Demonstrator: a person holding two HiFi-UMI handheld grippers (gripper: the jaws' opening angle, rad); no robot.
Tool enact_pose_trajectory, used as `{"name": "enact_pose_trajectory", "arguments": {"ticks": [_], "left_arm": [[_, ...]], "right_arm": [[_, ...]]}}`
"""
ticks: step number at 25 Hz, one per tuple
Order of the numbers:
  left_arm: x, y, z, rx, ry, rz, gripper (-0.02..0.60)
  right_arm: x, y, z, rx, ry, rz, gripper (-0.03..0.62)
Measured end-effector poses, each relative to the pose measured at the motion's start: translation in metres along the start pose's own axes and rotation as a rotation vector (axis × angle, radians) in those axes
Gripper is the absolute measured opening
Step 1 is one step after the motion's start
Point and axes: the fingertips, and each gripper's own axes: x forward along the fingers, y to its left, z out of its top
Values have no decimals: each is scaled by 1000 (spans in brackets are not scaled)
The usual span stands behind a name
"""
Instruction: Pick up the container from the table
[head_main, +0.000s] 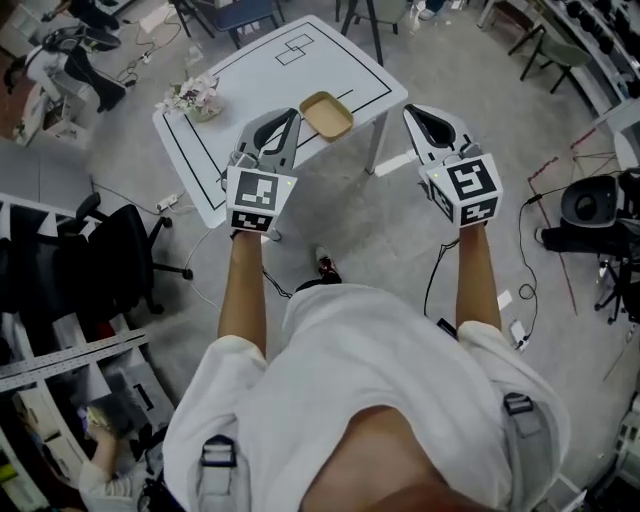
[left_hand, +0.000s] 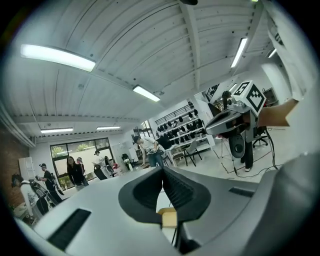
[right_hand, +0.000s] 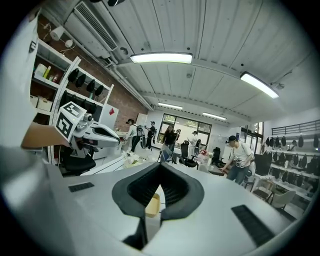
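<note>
Container (head_main: 326, 115): tan, shallow, open side up, on the white counter (head_main: 250, 70) close to its near edge, at the black line drawn on the top. Nothing touches it. Inside looks plain tan.

Left tool (head_main: 293, 113): tip just left of the container in the head view, apart from it. Height over the counter can't be judged. Left gripper view: the dark pads (left_hand: 177, 190) meet at the tip and leave a hollow behind them. Nothing clamped. A tan piece of the container (left_hand: 168, 217) shows through that hollow, beyond the left tool (left_hand: 162, 170).

Right tool (head_main: 410, 110): right of the container, off the counter's corner, grey floor (head_main: 400, 230) beneath it. Right gripper view: jaws together at the tip, nothing between them. The container (right_hand: 152, 205) shows through the gap behind the tip of the right tool (right_hand: 160, 165).

Both marker cubes face the head camera, forearms stretched forward.

Flower bunch (head_main: 195, 95) at the counter's left corner, well apart from the container. Black office chair (head_main: 130, 250) on the floor at left. People (right_hand: 170, 142) stand far back in the room.
</note>
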Motion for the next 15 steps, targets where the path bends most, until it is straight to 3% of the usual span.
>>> {"name": "enact_pose_trajectory", "arguments": {"ticks": [8,15], "left_arm": [[64,69,-36,-6,25,-53,18],[114,55,-78,-72,33,-201,18]], "right_arm": [[91,-11,0,-6,39,2,12],[133,-16,-38,6,139,41,12]]}}
